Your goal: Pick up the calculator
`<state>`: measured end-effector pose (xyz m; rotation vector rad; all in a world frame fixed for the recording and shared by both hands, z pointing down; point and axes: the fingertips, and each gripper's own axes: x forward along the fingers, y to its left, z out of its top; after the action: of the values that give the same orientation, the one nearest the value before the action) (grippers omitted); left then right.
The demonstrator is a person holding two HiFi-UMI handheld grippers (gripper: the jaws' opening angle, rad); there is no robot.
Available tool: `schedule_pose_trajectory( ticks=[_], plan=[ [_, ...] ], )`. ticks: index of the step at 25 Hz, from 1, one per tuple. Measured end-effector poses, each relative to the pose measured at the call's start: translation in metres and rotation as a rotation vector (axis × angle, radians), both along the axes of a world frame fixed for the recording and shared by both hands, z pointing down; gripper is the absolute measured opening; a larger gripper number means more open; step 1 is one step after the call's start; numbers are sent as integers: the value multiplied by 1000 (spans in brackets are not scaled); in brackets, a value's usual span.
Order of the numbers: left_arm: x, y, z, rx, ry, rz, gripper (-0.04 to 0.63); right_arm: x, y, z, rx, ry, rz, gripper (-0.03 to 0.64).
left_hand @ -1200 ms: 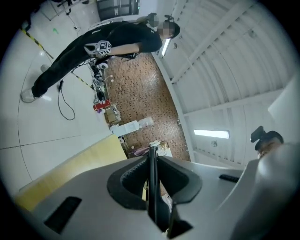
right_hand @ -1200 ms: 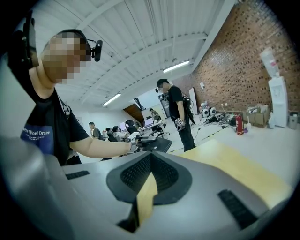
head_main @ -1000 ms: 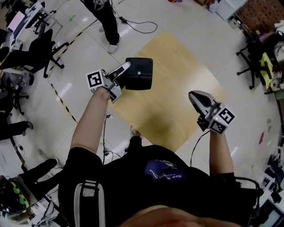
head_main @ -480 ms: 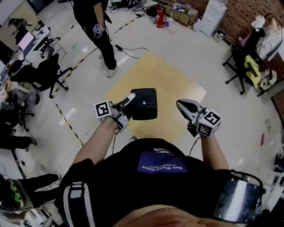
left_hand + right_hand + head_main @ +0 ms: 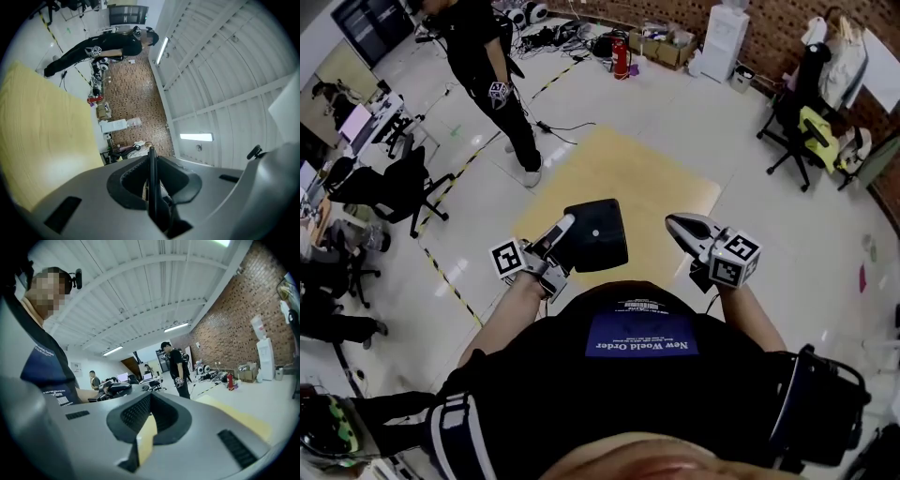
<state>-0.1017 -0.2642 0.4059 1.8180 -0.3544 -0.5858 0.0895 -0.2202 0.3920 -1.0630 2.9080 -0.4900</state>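
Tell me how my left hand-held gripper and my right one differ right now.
The left hand-held gripper is clamped on the black calculator; the right hand-held gripper holds nothing. In the head view the left points up-right, the right up-left, angling toward each other. Both carry a marker cube and sit before the person's chest.

**Claws drawn in toward the chest**
The left claw (image 5: 567,225), with the flat black rectangular calculator (image 5: 598,236), and the right claw (image 5: 673,222) now sit closer together, nearer the person's black shirt (image 5: 637,394).
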Motion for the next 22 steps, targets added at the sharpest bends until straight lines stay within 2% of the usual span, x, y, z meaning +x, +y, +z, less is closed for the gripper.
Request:
schedule_pose_trajectory(
  ticks=[8, 22],
  plan=[
    [-8, 15, -4, 21, 6, -5, 75, -3, 5, -9, 40, 28, 2, -17],
    [-12, 12, -17, 43, 19, 0, 75, -11, -3, -17, 54, 73, -15, -17]
  ],
)
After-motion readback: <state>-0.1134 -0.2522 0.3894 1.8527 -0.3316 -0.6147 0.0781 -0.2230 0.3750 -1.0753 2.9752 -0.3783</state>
